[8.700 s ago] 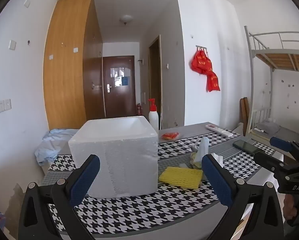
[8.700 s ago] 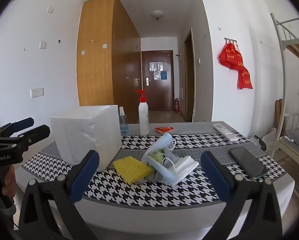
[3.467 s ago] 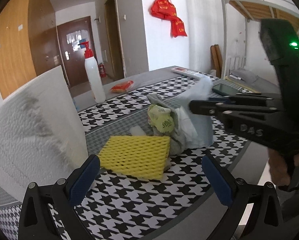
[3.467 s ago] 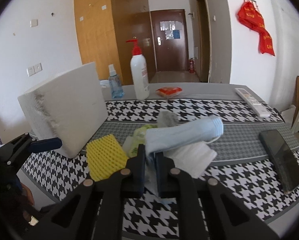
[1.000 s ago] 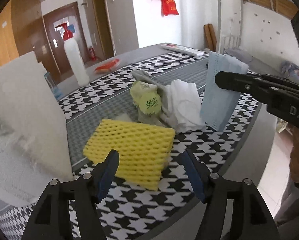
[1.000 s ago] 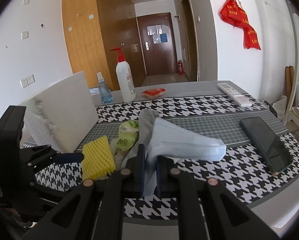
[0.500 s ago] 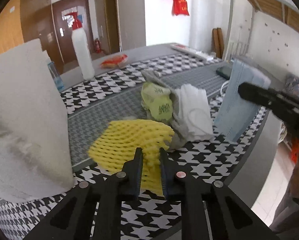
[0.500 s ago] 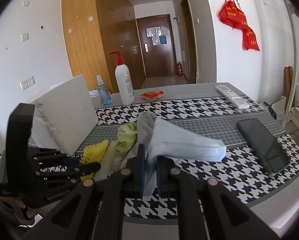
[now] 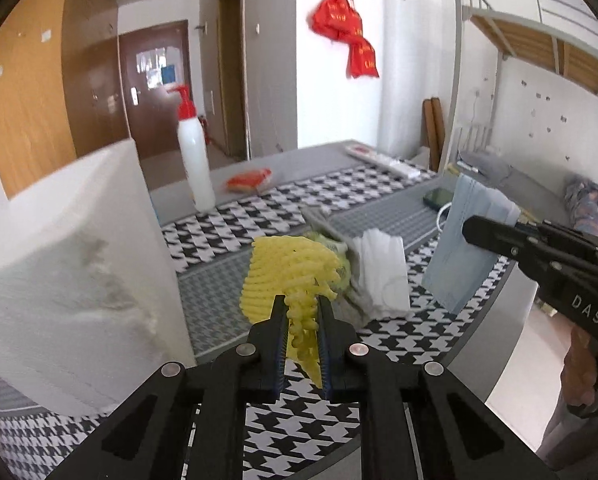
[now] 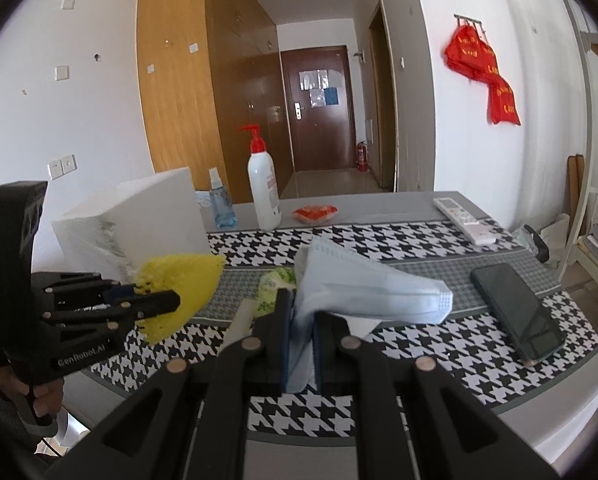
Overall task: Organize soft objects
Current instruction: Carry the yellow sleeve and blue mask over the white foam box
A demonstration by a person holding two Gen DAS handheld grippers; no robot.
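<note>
Left hand-held gripper point(image 9: 302, 312): jaws pinched on the yellow foam net point(image 9: 289, 276), with the squeezed foam between the pads. The net is clear of the bench point(image 9: 235, 216), bunched at the pinch and fanning out above it. Its long axis runs from the jaws up toward 12 o'clock in the left wrist view. In the right wrist view it sits at 9 o'clock, its free corner aimed at 2 o'clock.

Right hand-held gripper point(image 10: 301, 320): jaws narrow, clamped on one short end of the blue mask point(image 10: 363, 284). The mask is off the bench and cantilevers out; its long axis runs toward 3 o'clock, sagging slightly at the free end.

Judgement: edge pinches suit limp items, since each can drape free for a drop. Both are raised, probably for the white foam box point(image 9: 71, 264), which stands at 9 o'clock in the left view, just beside the net.

Remaining pile mid-bench: white cloth point(image 9: 381, 276) and green wrapper point(image 10: 273, 286), touching each other.

Phone point(image 10: 517, 316) lies at 3 o'clock, well apart.
</note>
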